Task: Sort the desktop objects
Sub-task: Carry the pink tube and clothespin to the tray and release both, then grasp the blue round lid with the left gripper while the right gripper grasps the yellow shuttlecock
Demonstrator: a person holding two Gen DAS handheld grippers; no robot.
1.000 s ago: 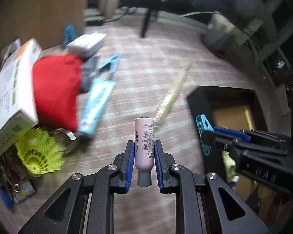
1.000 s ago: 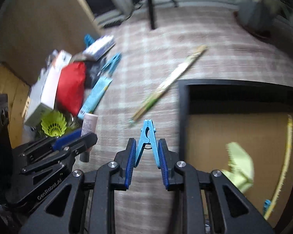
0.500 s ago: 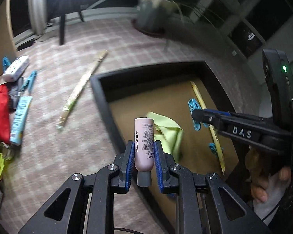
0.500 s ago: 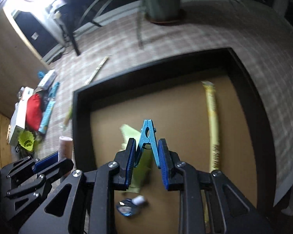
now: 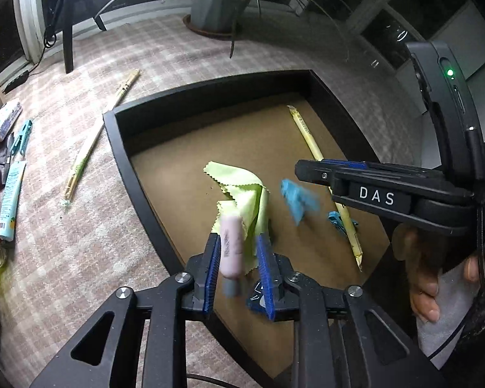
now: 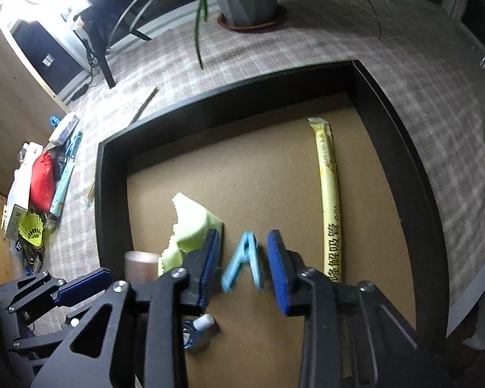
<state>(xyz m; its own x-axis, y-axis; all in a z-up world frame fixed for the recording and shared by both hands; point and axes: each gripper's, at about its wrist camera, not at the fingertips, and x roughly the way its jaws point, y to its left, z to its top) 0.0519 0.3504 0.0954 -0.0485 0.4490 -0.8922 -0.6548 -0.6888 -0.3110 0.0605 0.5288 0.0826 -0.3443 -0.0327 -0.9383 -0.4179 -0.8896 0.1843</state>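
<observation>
the left gripper [image 5: 237,270], jaws opening, has one pink bottle [image 5: 231,252] between its pads, blurred and seemingly loose, over the black tray [image 5: 123,148]. the right gripper [image 6: 245,266], jaws also opening, has one light-blue clothespin [image 6: 245,260] free between spread pads above the tray's brown floor.
</observation>
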